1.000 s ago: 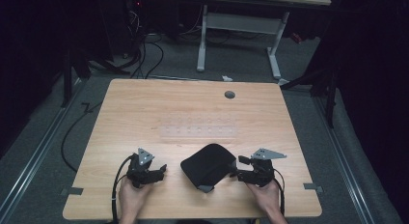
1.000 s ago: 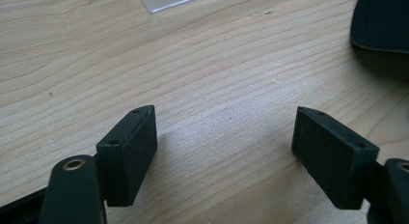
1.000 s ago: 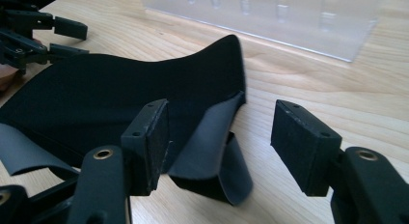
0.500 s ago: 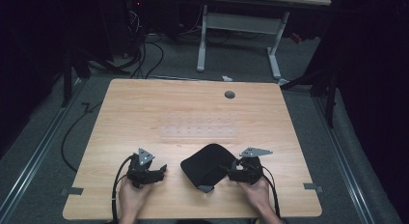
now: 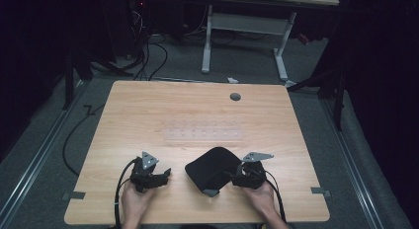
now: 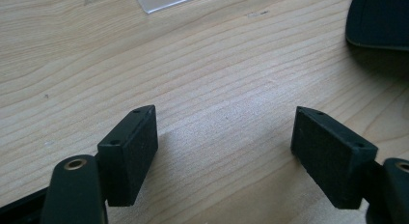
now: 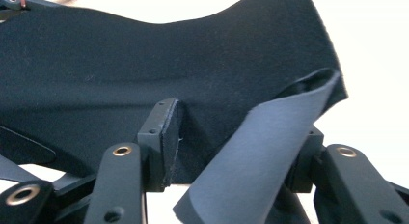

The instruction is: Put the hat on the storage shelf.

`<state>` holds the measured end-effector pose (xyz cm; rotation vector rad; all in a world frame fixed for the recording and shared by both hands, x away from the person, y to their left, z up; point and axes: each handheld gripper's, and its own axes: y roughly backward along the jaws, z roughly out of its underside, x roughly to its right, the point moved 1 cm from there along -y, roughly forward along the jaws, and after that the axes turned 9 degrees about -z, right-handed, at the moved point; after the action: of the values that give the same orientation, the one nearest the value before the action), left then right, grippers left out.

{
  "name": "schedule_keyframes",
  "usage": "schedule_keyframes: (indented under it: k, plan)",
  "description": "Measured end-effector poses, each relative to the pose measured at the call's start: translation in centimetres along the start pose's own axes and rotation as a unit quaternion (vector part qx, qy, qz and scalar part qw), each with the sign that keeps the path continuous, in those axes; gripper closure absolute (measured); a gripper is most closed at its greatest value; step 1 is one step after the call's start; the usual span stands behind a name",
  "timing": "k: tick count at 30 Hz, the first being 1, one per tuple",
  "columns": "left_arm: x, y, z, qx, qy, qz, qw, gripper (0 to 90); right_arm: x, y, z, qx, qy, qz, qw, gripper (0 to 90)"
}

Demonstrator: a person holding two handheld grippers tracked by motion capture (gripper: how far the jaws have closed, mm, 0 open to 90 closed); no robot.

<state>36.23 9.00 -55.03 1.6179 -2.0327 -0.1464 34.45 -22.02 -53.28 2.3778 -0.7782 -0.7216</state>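
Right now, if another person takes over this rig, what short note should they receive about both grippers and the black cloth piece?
Left gripper: open, holding nothing, low over bare wood to the left of the black cloth piece.
Right gripper: at the cloth's right edge, with a curled grey-backed flap between its jaws; whether they are fully clamped cannot be told.
Things: the cloth lies near the front middle of the table; a clear sheet lies flat behind it.
Done: the right edge is taken up.
Left: probably folding or lifting the cloth; the left side is untouched.

place: lab | wooden table [image 5: 148, 115] (floor cables [image 5: 148, 51]), dark surrounding stands [image 5: 74, 71]
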Motion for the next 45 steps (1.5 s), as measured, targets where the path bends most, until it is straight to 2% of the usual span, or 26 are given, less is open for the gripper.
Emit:
schedule_keyframes:
  k: [7,8,18,22,25,33,45]
  plan:
    - [0.0,0.1,0.0,-0.001,-0.003,0.003,1.0000,26.2,-0.1,0.0,0.1,-0.004,0.009,-0.010,0.9999,55.2]
    - [0.0,0.1,0.0,-0.001,-0.003,0.003,1.0000,26.2,-0.1,0.0,0.1,-0.006,0.012,-0.015,0.9998,58.4]
    - [0.1,0.1,0.1,0.001,-0.005,0.006,1.0000,27.7,-0.1,0.5,0.2,-0.003,0.008,-0.035,0.9994,72.5]
    - [0.1,0.1,0.1,0.000,-0.005,0.005,1.0000,29.2,-0.3,0.9,0.2,0.006,0.007,-0.049,0.9987,79.9]
    - [0.0,0.0,0.0,0.000,-0.001,-0.002,1.0000,24.7,-0.4,1.0,0.2,0.009,0.008,-0.055,0.9984,81.9]
    - [0.0,0.0,0.0,0.000,-0.001,-0.002,1.0000,23.7,-0.7,1.5,-0.1,0.022,0.004,-0.074,0.9970,85.5]
    - [0.1,0.0,0.1,-0.002,-0.003,-0.001,1.0000,22.4,-0.7,2.6,-0.2,0.039,0.006,-0.068,0.9969,85.8]
